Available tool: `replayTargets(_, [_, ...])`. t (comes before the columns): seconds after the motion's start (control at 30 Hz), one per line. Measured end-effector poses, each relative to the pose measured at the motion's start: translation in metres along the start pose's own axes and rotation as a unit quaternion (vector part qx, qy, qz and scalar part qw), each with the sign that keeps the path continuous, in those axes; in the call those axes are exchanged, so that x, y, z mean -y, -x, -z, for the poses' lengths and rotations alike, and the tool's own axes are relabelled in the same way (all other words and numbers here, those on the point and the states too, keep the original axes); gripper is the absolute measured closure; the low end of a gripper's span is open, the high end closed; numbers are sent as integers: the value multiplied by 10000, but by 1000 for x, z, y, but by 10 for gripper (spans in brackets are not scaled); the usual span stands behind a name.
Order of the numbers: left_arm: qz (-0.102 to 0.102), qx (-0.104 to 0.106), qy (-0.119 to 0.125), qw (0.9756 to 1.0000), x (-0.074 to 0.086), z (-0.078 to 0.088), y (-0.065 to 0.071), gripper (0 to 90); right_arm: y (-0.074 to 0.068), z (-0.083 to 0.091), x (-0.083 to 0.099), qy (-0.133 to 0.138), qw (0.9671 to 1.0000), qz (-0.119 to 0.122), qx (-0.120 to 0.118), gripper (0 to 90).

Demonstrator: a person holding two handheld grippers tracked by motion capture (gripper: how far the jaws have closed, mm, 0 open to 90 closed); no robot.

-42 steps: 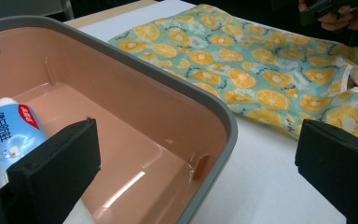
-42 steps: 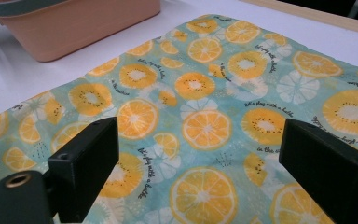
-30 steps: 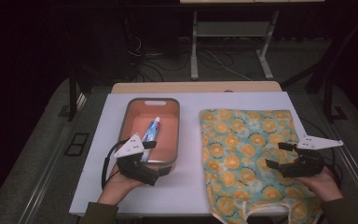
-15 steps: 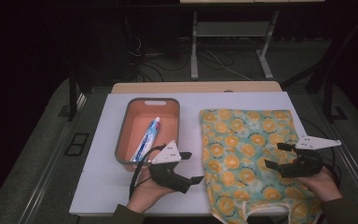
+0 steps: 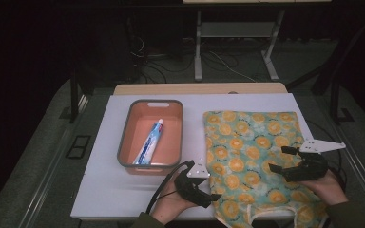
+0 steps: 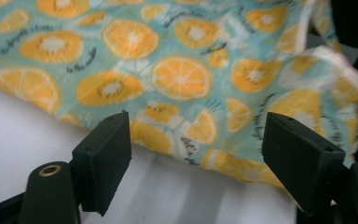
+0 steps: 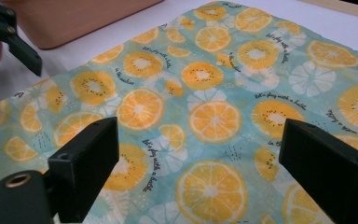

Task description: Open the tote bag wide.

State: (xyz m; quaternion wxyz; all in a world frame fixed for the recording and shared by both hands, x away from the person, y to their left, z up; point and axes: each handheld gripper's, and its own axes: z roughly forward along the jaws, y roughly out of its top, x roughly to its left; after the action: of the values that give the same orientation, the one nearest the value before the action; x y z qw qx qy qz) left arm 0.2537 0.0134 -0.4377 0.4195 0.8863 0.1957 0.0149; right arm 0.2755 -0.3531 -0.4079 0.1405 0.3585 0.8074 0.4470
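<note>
Bag (image 5: 252,152), teal with orange slices, is lying flat at right of frame. Left gripper (image 5: 208,195) is closing, nothing pinched, at its lower-left edge; right gripper (image 5: 279,159) is hovering open above it.

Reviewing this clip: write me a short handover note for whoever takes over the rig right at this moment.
Left gripper: jaws have just been closing but are open, nothing between the pads, poised at the near left edge of the orange-print bag.
Right gripper: open, hovering over the bag's right part.
Bag lies flat on the white board, handles toward the person.
Toothpaste tube lies in the orange bin.
Done: nothing gripped yet.
Left: probably grip the bag's edge.
</note>
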Motion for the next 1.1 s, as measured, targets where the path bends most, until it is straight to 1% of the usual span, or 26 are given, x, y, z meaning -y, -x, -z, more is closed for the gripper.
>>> replayTargets(0.07, [64,-45,-122,9999,2,-5,-2,245,0,0,0,-6,10000,6,-2,119])
replayTargets(0.17, [103,-69,-192,9997,4,-8,-3,282,0,-1,0,-12,10000,1,-5,119])
replayTargets(0.23, [131,37,-232,9996,5,-10,-5,374,0,-1,0,-10,10000,8,-10,119])
replayTargets(0.27, [122,65,-280,9995,5,-11,-5,397,0,-1,0,-9,10000,9,-11,119])
replayTargets(0.3, [109,39,-274,9996,5,-12,-4,442,0,-1,0,-12,10000,6,-14,118])
replayTargets(0.33, [73,12,-276,9996,5,-12,-4,442,0,-1,0,-12,10000,6,-14,118])
replayTargets(0.37, [81,26,-276,9996,5,-12,-5,560,0,-1,0,-17,10000,-2,-14,119])
replayTargets(0.4, [78,72,-282,9995,4,-12,-6,630,0,-1,0,-20,10000,1,-16,119])
replayTargets(0.5, [-46,24,-335,9994,3,-13,-6,833,-1,-1,0,-17,10000,10,-18,119])
replayTargets(0.53, [-54,-6,-358,9993,3,-13,-6,871,-1,-1,0,-13,10000,12,-21,119])
replayTargets(0.57, [-54,-6,-358,9993,3,-13,-6,884,-1,-1,0,-13,10000,19,-27,119])
replayTargets(0.6, [-56,-102,-401,9991,2,-12,-7,889,-1,-1,0,-9,10000,23,-27,119])
replayTargets(0.67, [6,-300,-366,9989,2,-8,-9,891,-1,0,0,-8,10000,24,-31,119])
replayTargets(0.7, [6,-300,-366,9989,2,-8,-9,892,-1,0,1,-7,10000,25,-34,119])
replayTargets(0.73, [104,-643,-286,9975,3,-3,-13,892,-1,0,1,-9,10000,25,-35,119])
replayTargets(0.77, [104,-643,-286,9975,3,-3,-13,892,-1,0,1,-12,10000,21,-35,119])
replayTargets(0.8, [159,-785,-253,9965,3,0,-15,891,-1,0,1,-14,10000,22,-35,119])
replayTargets(0.83, [263,-838,-205,9959,4,3,-17,888,-1,0,1,-20,10000,24,-34,119])
replayTargets(0.87, [394,-765,-145,9962,6,4,-20,882,-1,0,1,-21,10000,33,-40,119])
replayTargets(0.9, [394,-765,-145,9962,6,4,-20,870,-2,-1,1,-25,10000,26,-46,119])
replayTargets(0.93, [399,-785,-127,9960,7,3,-20,828,-2,-1,1,-31,10000,39,-57,119])
replayTargets(1.0, [397,-771,-81,9962,6,4,-19,715,-4,-2,1,-63,9999,69,-96,119])
replayTargets(1.07, [386,-736,-51,9965,6,6,-18,641,-5,-3,2,-84,9999,93,-115,119])
replayTargets(1.1, [497,-672,31,9965,6,10,-17,594,-6,-3,2,-90,9998,100,-129,119])
